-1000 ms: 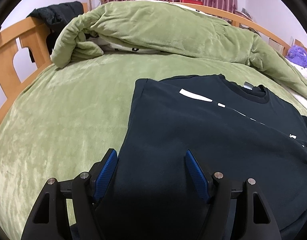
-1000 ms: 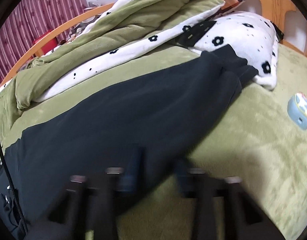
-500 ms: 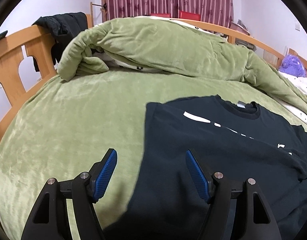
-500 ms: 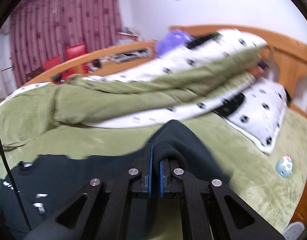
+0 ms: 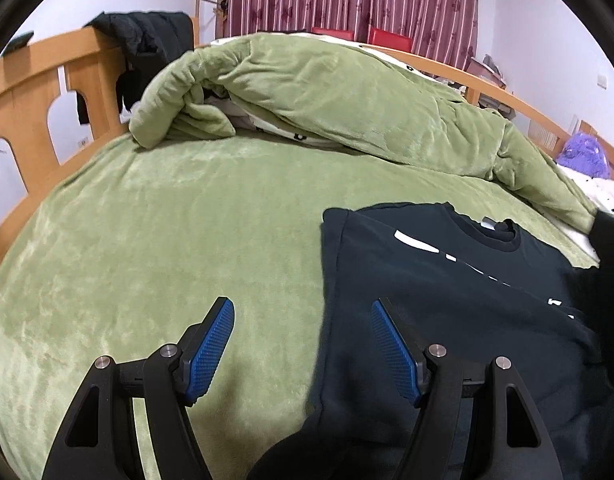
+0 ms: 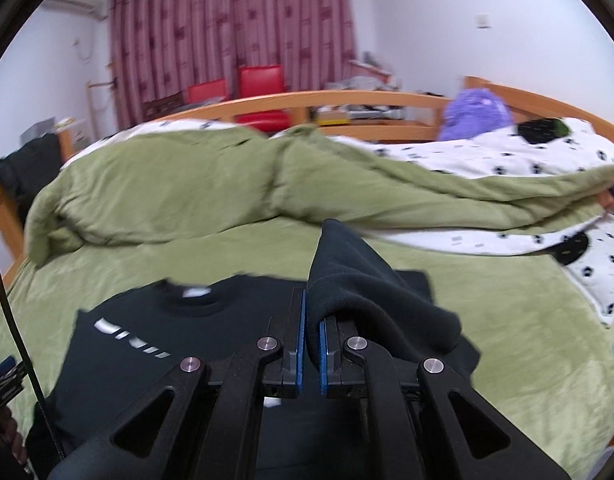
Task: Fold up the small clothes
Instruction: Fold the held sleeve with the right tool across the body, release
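Observation:
A black long-sleeve shirt (image 5: 447, 300) with white print lies on the green bedspread (image 5: 147, 260). My left gripper (image 5: 303, 320) is open and empty, hovering over the shirt's left edge; one finger is above the bedspread, the other above the shirt. My right gripper (image 6: 311, 328) is shut on the shirt's black sleeve (image 6: 355, 280), held lifted above the shirt body (image 6: 187, 340). The sleeve drapes to the right of the jaws.
A bunched green duvet (image 5: 327, 100) and white flowered bedding (image 6: 507, 160) lie along the far side. A wooden bed frame (image 5: 47, 88) rings the bed, with a black jacket (image 5: 143, 36) on it. A purple plush (image 6: 475, 116) sits at the back right.
My right gripper closed on the sleeve, lifted it and swung it left over the shirt body. My left gripper drew back and left, still open.

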The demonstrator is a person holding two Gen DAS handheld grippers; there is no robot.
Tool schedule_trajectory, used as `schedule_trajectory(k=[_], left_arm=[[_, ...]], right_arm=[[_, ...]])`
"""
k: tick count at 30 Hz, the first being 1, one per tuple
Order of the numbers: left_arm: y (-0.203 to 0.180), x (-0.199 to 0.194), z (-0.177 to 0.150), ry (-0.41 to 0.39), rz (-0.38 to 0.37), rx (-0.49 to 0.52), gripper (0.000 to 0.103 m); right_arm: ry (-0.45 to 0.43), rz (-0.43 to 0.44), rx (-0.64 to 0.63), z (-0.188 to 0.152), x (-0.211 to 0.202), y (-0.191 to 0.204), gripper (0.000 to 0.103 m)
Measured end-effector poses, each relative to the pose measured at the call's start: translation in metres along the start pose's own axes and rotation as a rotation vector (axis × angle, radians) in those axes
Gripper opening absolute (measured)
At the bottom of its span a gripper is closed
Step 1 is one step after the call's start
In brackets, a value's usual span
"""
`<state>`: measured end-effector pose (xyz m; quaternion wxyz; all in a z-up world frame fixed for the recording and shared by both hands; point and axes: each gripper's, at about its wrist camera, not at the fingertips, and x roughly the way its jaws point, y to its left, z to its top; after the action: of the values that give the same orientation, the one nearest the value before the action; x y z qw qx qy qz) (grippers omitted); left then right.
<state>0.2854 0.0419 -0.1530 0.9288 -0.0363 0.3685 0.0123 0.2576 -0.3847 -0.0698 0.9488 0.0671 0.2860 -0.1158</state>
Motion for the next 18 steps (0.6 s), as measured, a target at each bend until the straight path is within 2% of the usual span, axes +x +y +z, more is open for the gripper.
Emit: schedule_trajectory(k=[4, 7, 12, 15, 17, 18], left_arm=[[-0.002, -0.001, -0.003, 0.014, -0.020, 0.014, 0.069], [-0.004, -0.002, -0.004, 0.015, -0.032, 0.024, 0.069], [-0.005, -0.003, -0.004, 0.016, -0.039, 0.029, 0.069], [-0.008, -0.001, -0.004, 0.020, -0.038, 0.034, 0.069], [-0.013, -0.001, -0.004, 0.021, -0.044, 0.039, 0.069], [-0.014, -0.001, -0.005, 0.020, -0.045, 0.041, 0.069]], right_arm=[[0.052, 0.046, -0.088, -0.033, 0.012, 0.067, 0.005], [0.102, 0.056, -0.151, -0.062, 0.026, 0.101, 0.005], [0.170, 0.074, -0.216, -0.107, 0.047, 0.132, 0.008], [0.224, 0.104, -0.228, -0.126, 0.057, 0.139, 0.016], [0.255, 0.123, -0.236, -0.134, 0.061, 0.139, 0.026], [0.273, 0.132, -0.241, -0.138, 0.063, 0.138, 0.035]])
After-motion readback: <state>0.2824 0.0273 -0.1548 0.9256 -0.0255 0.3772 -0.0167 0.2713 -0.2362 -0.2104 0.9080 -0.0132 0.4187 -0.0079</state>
